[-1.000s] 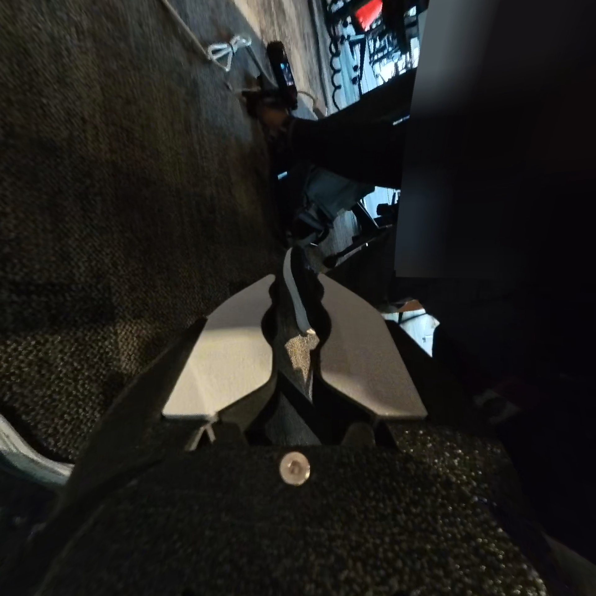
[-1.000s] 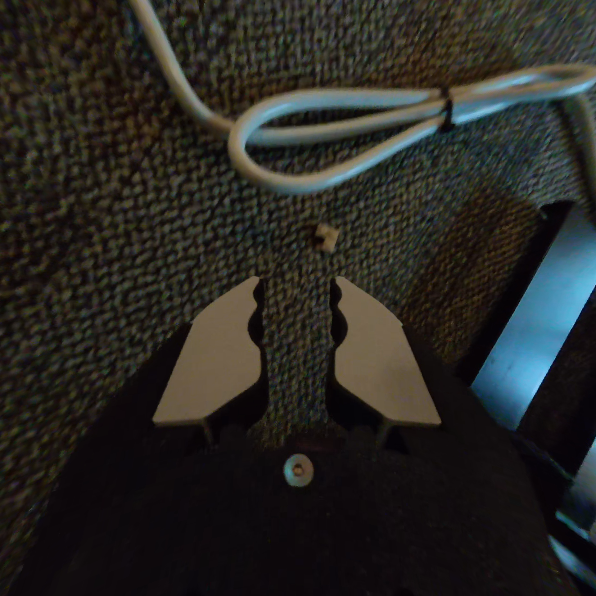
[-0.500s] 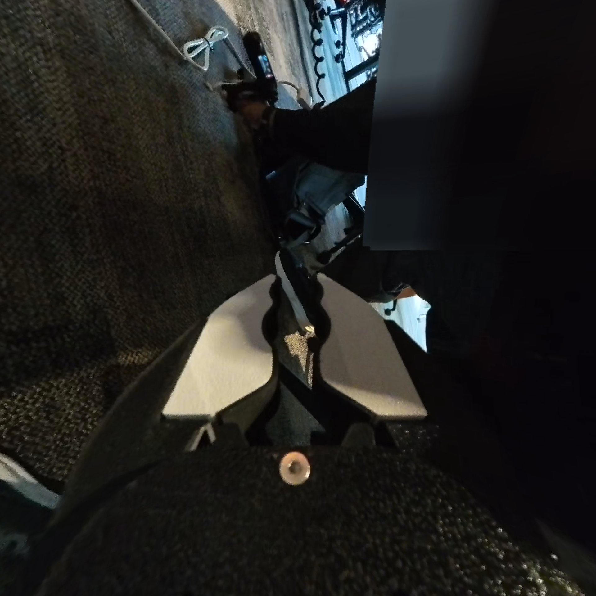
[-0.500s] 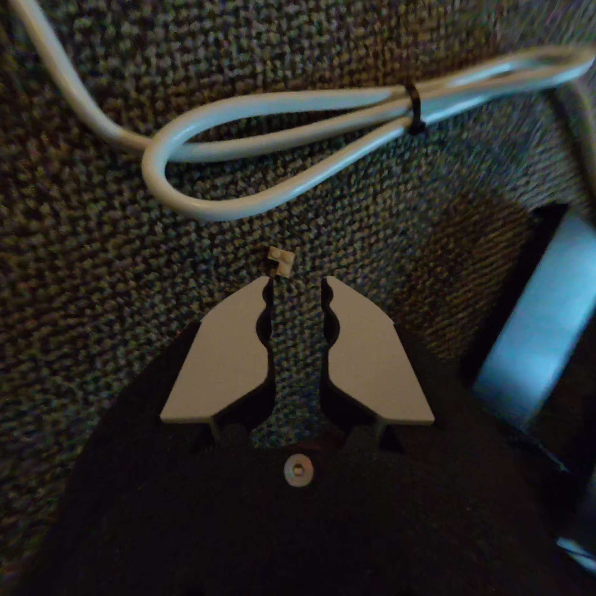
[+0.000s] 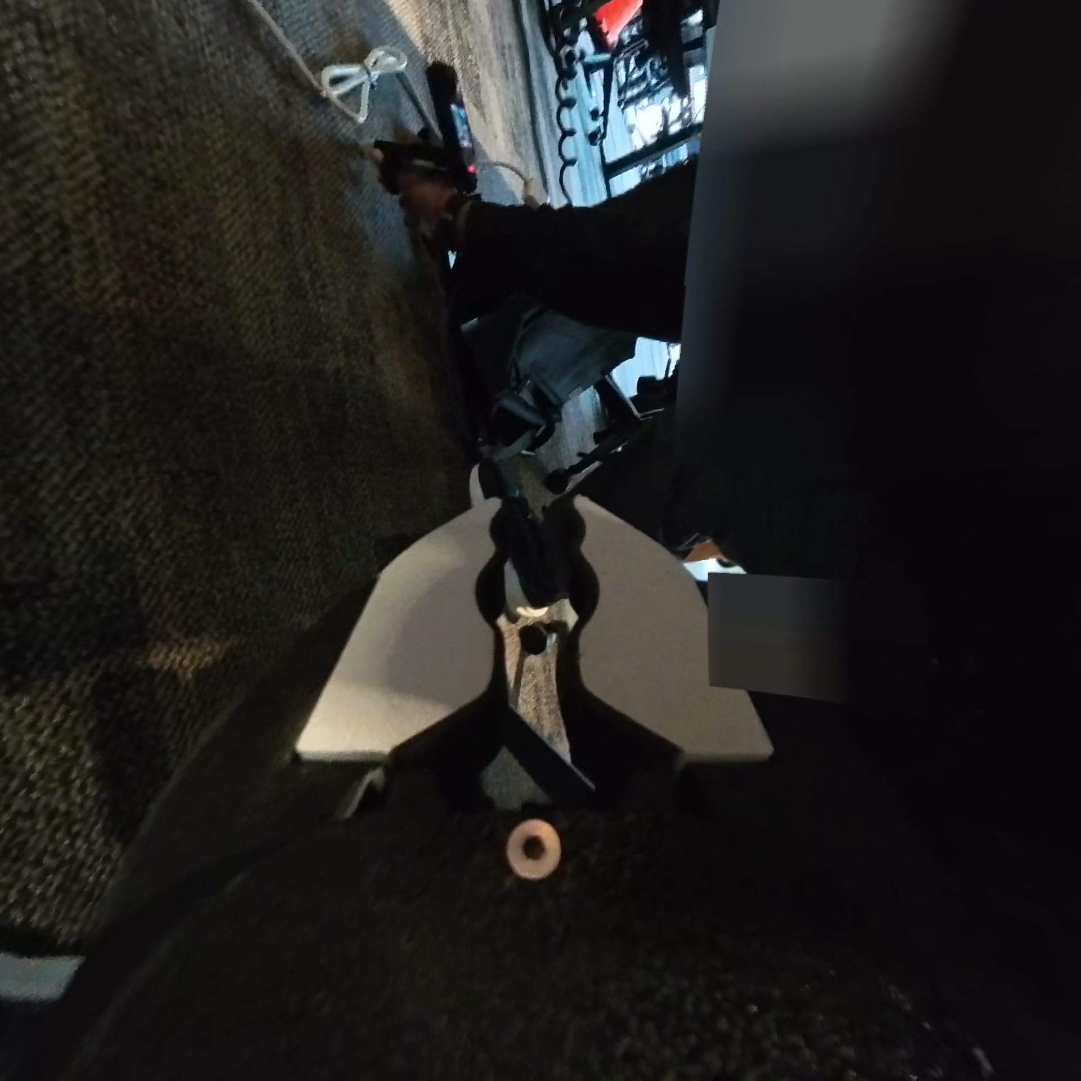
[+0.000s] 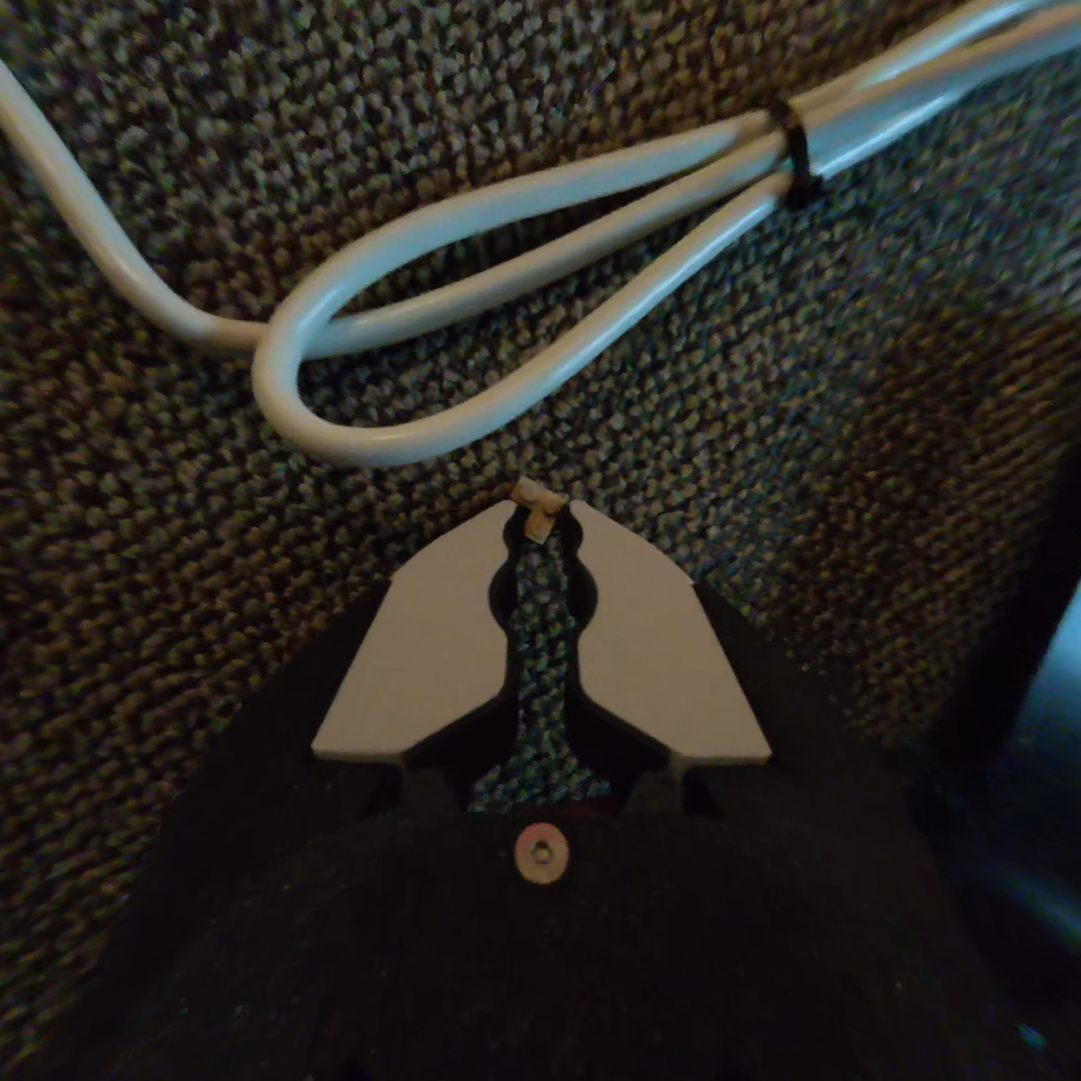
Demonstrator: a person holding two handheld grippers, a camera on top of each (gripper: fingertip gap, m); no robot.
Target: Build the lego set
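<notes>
**Tiny brick pinched at the right tips, left view lost in shadow**

Left wrist view: the left gripper (image 5: pixel 537 515) is seen with its grey fingers (image 5: pixel 421 632) drawn near together, a narrow gap left between them. Something dark and slim (image 5: pixel 535 556) is lodged in that gap, but what it is cannot be made out, nor whether it is truly clamped. The carpet (image 5: pixel 205 351) is tilted steeply across the left of the frame. Far off, the right gripper (image 5: pixel 409 158) is held low over the carpet, gripped by a hand (image 5: pixel 430 202) on a dark sleeve (image 5: pixel 573 257); its tips are too small to read here. A cable (image 5: pixel 357 82) lies just beyond it. The whole right side is swallowed by darkness and blurred patches.

Right wrist view: the right gripper (image 6: pixel 539 509) is pressed down at the carpet (image 6: pixel 819 468), and a tiny pale brick (image 6: pixel 537 508) is caught between its tips, the fingers (image 6: pixel 421 643) closed in on it. Only part of the brick is shown; its lower half is sunk in the gap. Just beyond, a white cable is looped on the carpet, bundled by a black tie (image 6: pixel 798 158). A pale blue upright (image 6: pixel 1047 760) is cut off at the right edge and stays unidentified.
</notes>
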